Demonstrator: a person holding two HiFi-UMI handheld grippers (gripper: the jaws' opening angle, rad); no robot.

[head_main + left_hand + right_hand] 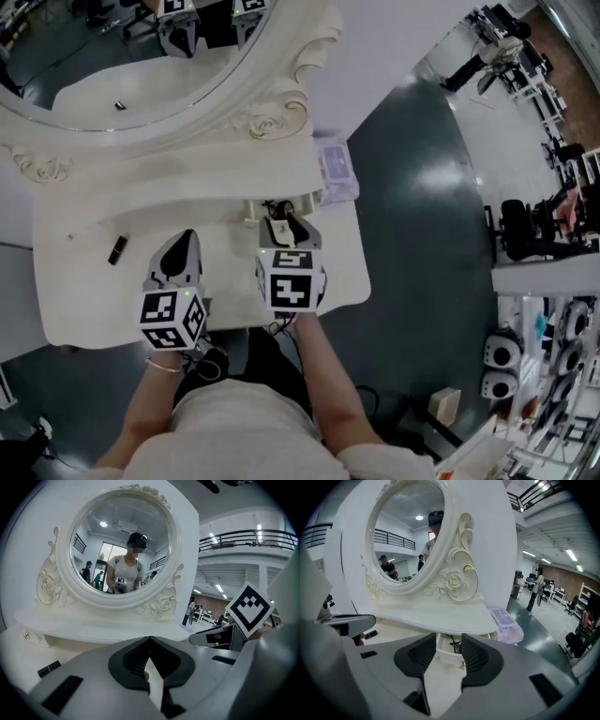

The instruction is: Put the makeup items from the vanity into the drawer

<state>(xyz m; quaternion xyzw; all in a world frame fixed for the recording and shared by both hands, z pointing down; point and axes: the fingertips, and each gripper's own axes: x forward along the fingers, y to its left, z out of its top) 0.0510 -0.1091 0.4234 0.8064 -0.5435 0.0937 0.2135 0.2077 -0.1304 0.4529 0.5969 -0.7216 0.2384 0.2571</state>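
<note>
Head view: I find the black makeup stick (116, 249) on the tabletop (84, 300), just left of my left gripper (186, 238), its long axis slightly diagonal. Left jaws closed, empty. Right gripper (284, 217) farther off, jaws apart, empty.

Seen from above the off-white, short-sleeved top (234, 422): two hand-held tools in pale grey moulded shells, the left gripper (186, 236) and the right gripper (286, 220). Nearer the top, each carries a white marker cube (173, 319) printed with black square patterns. Black ribbed pads (415, 656) line the jaws, set in dark recesses. A thin bracelet (165, 367) circles the wrist just beyond the top's left shoulder, beside looped black cables (212, 361).
</note>
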